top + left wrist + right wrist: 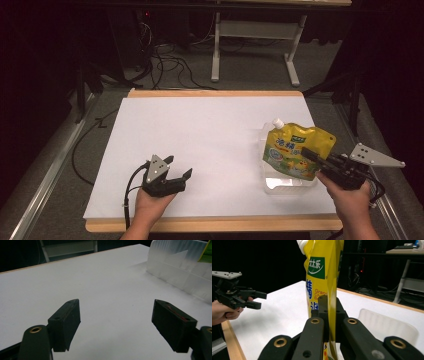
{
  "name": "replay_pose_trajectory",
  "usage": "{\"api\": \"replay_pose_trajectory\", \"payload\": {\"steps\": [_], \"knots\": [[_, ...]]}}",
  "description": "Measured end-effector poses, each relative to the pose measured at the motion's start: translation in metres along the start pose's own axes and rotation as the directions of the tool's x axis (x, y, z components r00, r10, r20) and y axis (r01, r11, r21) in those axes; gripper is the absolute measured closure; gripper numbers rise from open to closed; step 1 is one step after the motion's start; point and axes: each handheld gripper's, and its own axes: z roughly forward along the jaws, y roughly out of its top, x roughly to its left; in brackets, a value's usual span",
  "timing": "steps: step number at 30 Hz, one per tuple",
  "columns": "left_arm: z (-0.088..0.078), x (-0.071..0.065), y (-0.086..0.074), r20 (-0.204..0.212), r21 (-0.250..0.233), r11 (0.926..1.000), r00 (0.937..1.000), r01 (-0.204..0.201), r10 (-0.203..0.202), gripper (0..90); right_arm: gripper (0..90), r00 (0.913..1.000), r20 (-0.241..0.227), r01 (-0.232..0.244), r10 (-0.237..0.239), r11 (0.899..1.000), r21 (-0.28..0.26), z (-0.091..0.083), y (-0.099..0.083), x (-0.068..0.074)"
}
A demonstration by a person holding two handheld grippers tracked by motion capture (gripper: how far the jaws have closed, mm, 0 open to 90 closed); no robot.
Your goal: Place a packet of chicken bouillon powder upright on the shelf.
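Two claws: my right claw (309, 156) pinches the yellow pouch (296, 149) over a clear tray (285, 184); my left claw (179, 168) gapes empty above the table (200, 130).

**White bench, one tray at its right**

The flat white-topped bench (210, 145) with pale wooden edging along its near and far sides carries a clear ribbed plastic tray (287, 184) near its right front corner (its frosted wall also shows in the left gripper view). The tray sits directly on the white surface.
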Motion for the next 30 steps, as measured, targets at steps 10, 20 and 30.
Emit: {"api": "replay_pose_trajectory", "payload": {"steps": [10, 20, 30], "knots": [[0.001, -0.001, 0.0, 0.0, 0.001, 1.0, 1.0, -0.008, 0.008, 23.6, 90.0, 0.9999, 0.014, 0.005, -0.005, 1.0, -0.013, -0.013, -0.005, -0.003], [0.001, -0.001, 0.0, -0.002, 0.002, 0.9999, 0.9999, -0.016, 0.016, 23.7, 90.0, 0.9998, 0.018, -0.003, 0.003, 1.0, -0.014, -0.009, -0.006, -0.002], [-0.001, -0.003, 0.001, -0.003, -0.003, 0.9998, 0.9998, -0.021, 0.021, 23.7, 90.0, 0.9994, 0.033, -0.009, 0.009, 1.0, 0.007, -0.001, -0.013, 0.004]]}}
